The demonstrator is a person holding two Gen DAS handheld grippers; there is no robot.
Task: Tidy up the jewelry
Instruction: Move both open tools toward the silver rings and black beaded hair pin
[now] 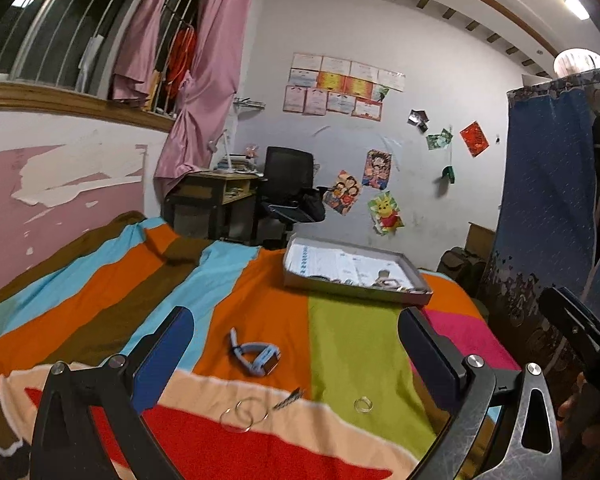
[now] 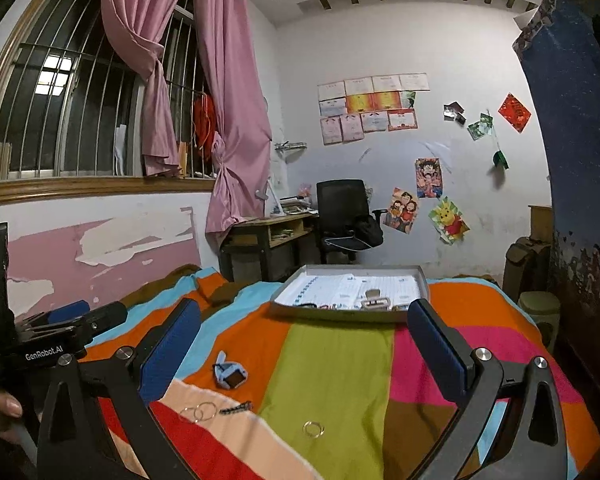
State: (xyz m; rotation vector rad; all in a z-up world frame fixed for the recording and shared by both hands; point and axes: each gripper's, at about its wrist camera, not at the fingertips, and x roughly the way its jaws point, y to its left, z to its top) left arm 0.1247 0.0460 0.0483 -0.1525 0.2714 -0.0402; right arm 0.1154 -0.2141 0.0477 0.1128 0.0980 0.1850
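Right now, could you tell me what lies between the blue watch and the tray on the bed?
Nothing: only bare striped blanket runs from the watch to the tray. Both wrist views show it.

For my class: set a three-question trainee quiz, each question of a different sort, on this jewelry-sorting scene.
1. True or false: the blue watch lies inside the grey tray.
2. Which item lies on the green stripe? A) small ring B) linked hoops C) watch
3. Fill in: both grippers, left and right, are ____ and hold nothing.

Key: 1 false, it lies on the bedspread; 2 A; 3 open.
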